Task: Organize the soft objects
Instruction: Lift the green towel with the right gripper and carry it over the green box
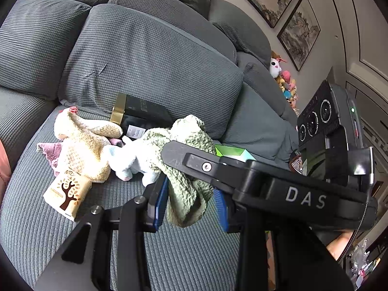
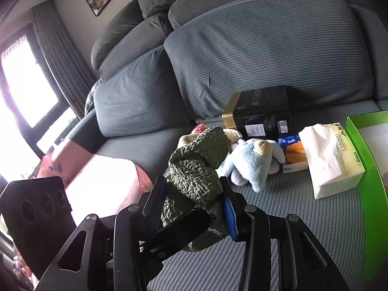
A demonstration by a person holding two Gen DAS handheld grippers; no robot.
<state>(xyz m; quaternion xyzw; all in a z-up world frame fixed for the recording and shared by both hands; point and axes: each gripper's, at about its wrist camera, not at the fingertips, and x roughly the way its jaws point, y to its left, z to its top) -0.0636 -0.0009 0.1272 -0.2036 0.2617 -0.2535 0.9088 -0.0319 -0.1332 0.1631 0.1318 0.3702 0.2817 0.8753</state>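
A crumpled green fleece cloth [image 1: 186, 131] hangs over the grey sofa seat [image 1: 181, 254], and both grippers are shut on it. In the left wrist view my left gripper [image 1: 190, 194] pinches its lower folds between blue pads, while a finger [image 1: 194, 160] of the right gripper crosses above. From the right wrist view, my right gripper [image 2: 194, 191] clamps the same green cloth [image 2: 201, 160], with a left-gripper finger [image 2: 184, 225] coming in from below. A blue-white plush [image 2: 252, 162], a cream fleece piece [image 1: 82, 145] and a pink cloth [image 1: 49, 151] lie on the seat just beyond.
A black and gold box [image 2: 262, 111] leans on the back cushion. A tree-print tissue pack [image 1: 66, 194], a white tissue pack [image 2: 332, 160], a small blue packet [image 2: 293, 152] and a green box [image 2: 363, 145] sit on the seat. A pink cushion [image 2: 104, 181] lies left; more plush toys [image 1: 286, 82] sit at the sofa's far end.
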